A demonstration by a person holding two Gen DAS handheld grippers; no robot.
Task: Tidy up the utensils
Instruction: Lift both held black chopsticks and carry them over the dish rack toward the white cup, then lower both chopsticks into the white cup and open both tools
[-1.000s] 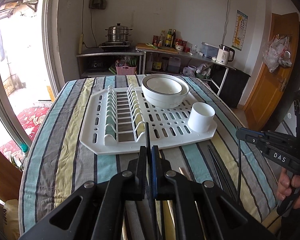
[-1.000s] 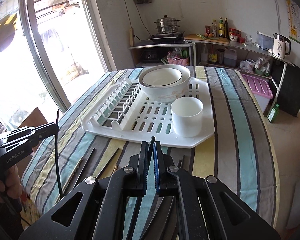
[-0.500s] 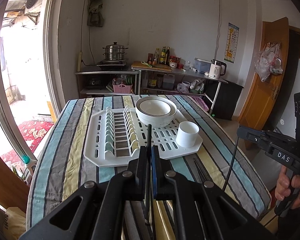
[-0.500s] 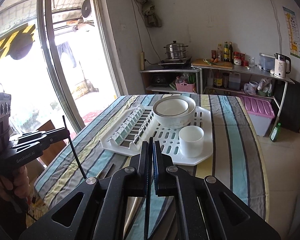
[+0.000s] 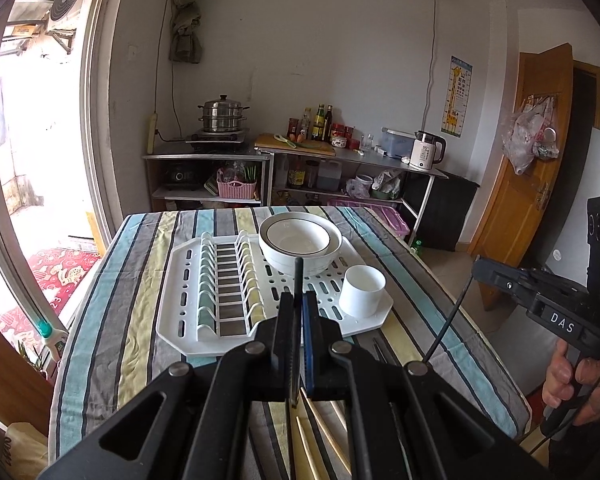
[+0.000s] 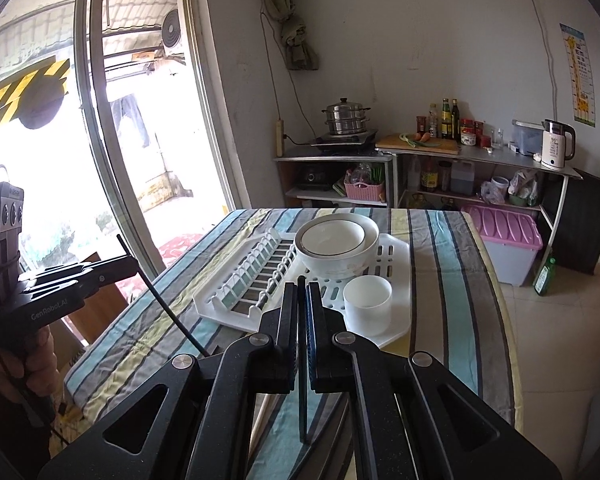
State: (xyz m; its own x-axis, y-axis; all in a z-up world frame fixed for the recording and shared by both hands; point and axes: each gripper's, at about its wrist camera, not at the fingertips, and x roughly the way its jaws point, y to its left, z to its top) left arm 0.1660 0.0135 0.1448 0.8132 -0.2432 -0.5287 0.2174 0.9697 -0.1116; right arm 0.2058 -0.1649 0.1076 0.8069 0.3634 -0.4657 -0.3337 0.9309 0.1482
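I hold one dark chopstick [image 5: 298, 280] upright in each clamped gripper [image 5: 299, 344]; the white cup [image 5: 362, 290] stands ahead, nearer the right gripper [image 6: 300, 336] (spares lie below).

"DAS" in white letters on the right gripper [image 5: 480, 270] body at 3 o'clock in the left wrist view, "GenRoboLAI"-ish print on the left gripper [image 6: 134, 265] body at 9 o'clock in the right wrist view, "55" on the white kettle [image 5: 427, 151] display, giraffe height chart [image 5: 457, 97] print too small to read

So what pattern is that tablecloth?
The tablecloth has long stripes of teal, grey, pale yellow and white with thin dark lines, clearest in the left wrist view.
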